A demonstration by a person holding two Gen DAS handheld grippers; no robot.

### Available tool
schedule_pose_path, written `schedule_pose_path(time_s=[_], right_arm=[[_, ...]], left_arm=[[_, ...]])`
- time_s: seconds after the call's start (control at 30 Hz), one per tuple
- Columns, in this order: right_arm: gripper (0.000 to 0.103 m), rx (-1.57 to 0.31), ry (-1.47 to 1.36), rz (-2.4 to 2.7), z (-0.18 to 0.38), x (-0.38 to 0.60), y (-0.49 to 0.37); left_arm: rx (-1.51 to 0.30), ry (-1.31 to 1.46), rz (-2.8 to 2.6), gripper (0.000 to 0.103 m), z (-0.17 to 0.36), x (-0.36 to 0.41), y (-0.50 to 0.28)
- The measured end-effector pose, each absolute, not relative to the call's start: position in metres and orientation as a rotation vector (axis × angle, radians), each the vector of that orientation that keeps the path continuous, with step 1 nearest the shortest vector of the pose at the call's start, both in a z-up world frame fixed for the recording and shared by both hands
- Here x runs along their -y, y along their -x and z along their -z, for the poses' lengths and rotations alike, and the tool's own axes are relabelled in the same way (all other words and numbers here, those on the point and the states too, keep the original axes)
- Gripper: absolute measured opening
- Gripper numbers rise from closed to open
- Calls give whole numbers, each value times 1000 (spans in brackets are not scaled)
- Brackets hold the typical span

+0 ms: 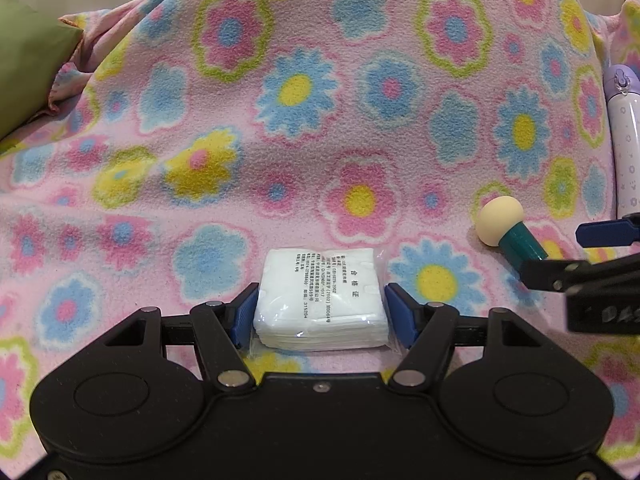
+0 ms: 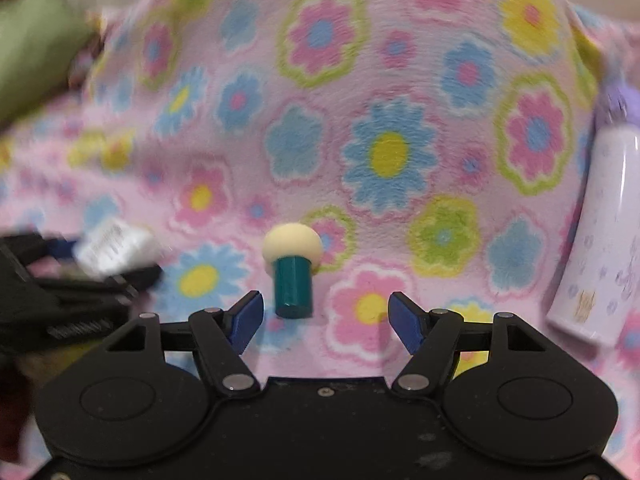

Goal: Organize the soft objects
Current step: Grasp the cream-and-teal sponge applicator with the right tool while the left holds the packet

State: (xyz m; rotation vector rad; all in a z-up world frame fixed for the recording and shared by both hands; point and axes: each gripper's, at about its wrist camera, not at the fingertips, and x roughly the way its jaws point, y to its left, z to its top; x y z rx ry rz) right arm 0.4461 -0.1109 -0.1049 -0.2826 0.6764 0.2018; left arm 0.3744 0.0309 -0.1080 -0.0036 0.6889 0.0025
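A clear plastic packet holding a stack of white cotton pads [image 1: 320, 300] is clamped between the blue pads of the left tool [image 1: 320, 310], resting on the pink fleece blanket printed with flowers [image 1: 320, 120]. The right tool [image 2: 326, 316] is seen partly open and empty, a cream-headed sponge applicator with a teal handle [image 2: 293, 268] lying just ahead of its left finger, untouched. A lilac and white bottle [image 2: 592, 240] is cut off at the right edge; a green cushion [image 1: 28, 64] is blurred at the left.
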Motion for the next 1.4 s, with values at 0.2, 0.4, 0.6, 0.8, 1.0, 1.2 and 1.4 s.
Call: schedule_pose_path(time_s=[0.2, 0.4, 0.6, 0.8, 1.0, 1.2, 1.4], right_arm=[[67, -618, 398, -81, 99, 121, -450], [67, -680, 215, -128, 93, 135, -449], [68, -775, -135, -146, 88, 138, -449], [71, -807, -193, -72, 81, 116, -461], [71, -854, -176, 4, 94, 105, -476], [58, -831, -163, -5, 92, 109, -474], [58, -785, -159, -11, 83, 126, -451]], left_arm=[[-689, 6, -2, 65, 108, -31, -375], [-689, 8, -3, 65, 108, -31, -375], [-688, 8, -3, 65, 108, -31, -375], [-688, 9, -3, 65, 108, -30, -375], [-688, 9, -3, 65, 108, -30, -374], [-688, 10, -2, 65, 108, -31, -375], [-689, 9, -4, 65, 108, -31, -375]])
